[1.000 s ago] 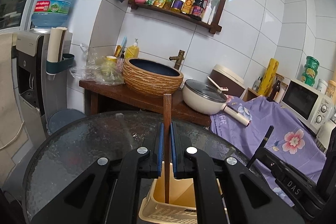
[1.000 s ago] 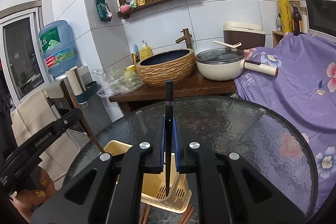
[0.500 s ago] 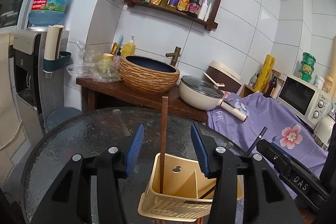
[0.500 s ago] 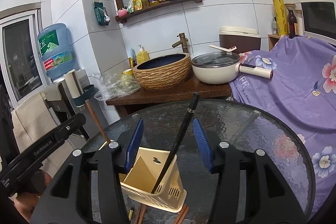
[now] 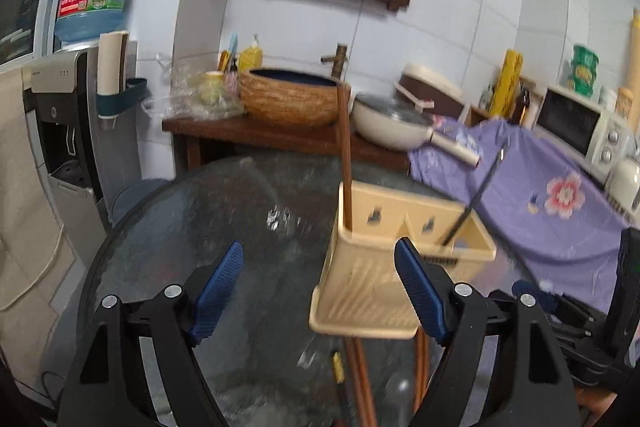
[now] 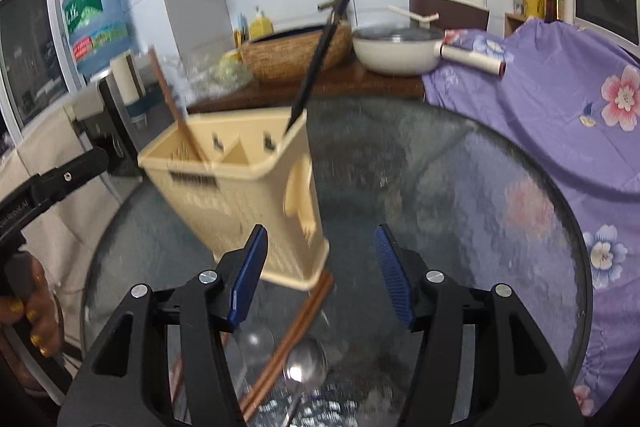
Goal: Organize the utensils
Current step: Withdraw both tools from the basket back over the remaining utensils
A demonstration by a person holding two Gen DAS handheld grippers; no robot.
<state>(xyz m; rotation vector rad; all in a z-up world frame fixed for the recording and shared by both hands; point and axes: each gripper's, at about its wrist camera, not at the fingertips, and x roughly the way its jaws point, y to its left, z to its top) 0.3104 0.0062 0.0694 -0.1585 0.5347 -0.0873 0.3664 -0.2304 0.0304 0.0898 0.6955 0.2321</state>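
A cream plastic utensil holder (image 5: 384, 267) (image 6: 240, 187) stands on the round glass table (image 5: 224, 219). A brown chopstick (image 5: 345, 155) (image 6: 172, 107) leans in its left compartment. In the right compartment a black chopstick (image 5: 476, 195) (image 6: 316, 63) leans. My left gripper (image 5: 320, 287) is in front of the holder with its jaws opening and nothing between its pads. My right gripper (image 6: 320, 267) also has its jaws opening and holds nothing, just in front of the holder's near corner. Brown chopsticks (image 6: 292, 339) (image 5: 360, 379) and a metal spoon (image 6: 304, 367) lie on the glass below the grippers.
A wooden counter (image 5: 256, 131) behind the table bears a woven basin (image 5: 292, 99) and a lidded cream pan (image 5: 392, 123). A purple flowered cloth (image 6: 560, 107) lies to the right, a water dispenser (image 5: 60, 131) to the left. A hand (image 6: 28, 323) holds the left tool.
Both grippers went from shut on a chopstick to open. The brown and black chopsticks dropped into the holder. Both grippers sank and drew back; loose chopsticks and a spoon have come into view.
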